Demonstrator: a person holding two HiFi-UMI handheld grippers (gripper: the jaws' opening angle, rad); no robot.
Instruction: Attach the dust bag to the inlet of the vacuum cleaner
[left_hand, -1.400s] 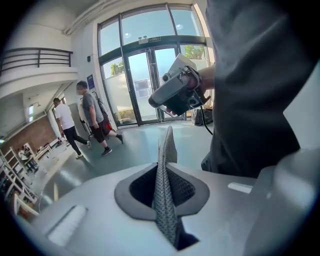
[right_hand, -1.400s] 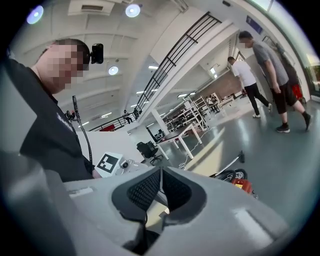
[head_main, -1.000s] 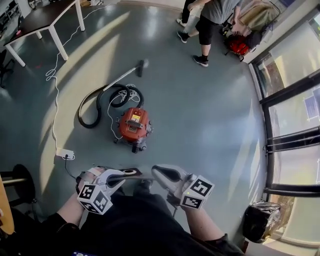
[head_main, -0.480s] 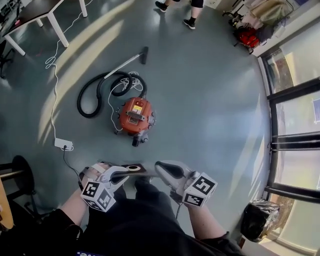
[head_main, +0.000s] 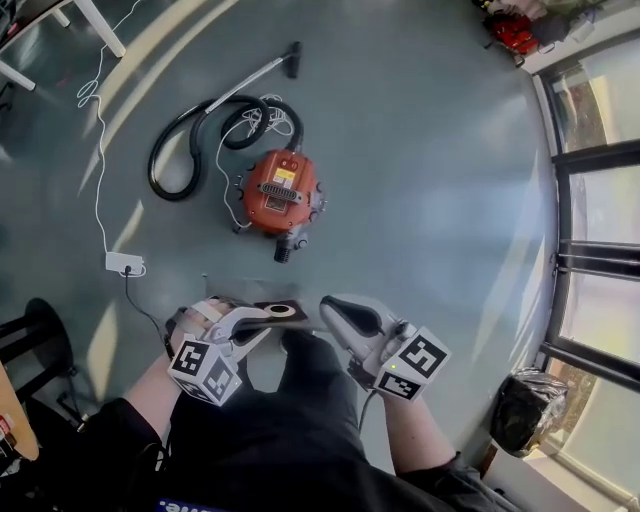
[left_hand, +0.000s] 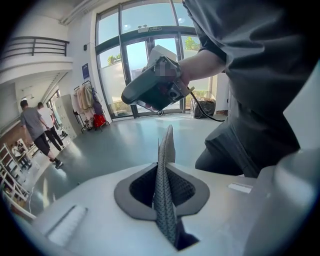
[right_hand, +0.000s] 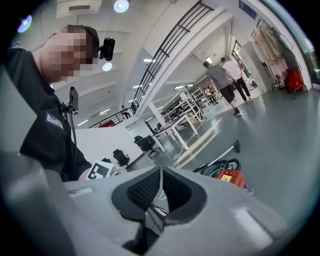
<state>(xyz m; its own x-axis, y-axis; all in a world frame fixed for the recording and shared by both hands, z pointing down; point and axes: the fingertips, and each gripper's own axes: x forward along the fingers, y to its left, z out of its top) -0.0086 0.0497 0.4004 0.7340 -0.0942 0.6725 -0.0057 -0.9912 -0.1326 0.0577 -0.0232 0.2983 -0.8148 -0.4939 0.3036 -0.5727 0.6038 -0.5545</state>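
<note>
The orange vacuum cleaner (head_main: 283, 192) stands on the grey floor ahead of me, also seen low in the right gripper view (right_hand: 231, 176). I hold the flat dust bag (head_main: 278, 312) level between both grippers above my knees, its dark collar with a round hole facing up. My left gripper (head_main: 262, 322) is shut on the bag's left edge; the thin sheet (left_hand: 167, 145) stands edge-on between its pads. My right gripper (head_main: 325, 306) is shut on the opposite edge, a thin pale line showing between its pads (right_hand: 160, 187). The bag hangs well short of the vacuum.
A black hose (head_main: 185, 145) and wand (head_main: 255, 75) curl left of the vacuum. A white cable runs to a power strip (head_main: 125, 264). A stool (head_main: 40, 345) stands at left, a black bag (head_main: 525, 425) at lower right, glass walls (head_main: 590, 200) at right. Two people (left_hand: 37, 131) walk far off.
Both grippers have sunk together with the bag held the same way. The view has tipped down and closed in on the vacuum; the people at the top have left the head view.
</note>
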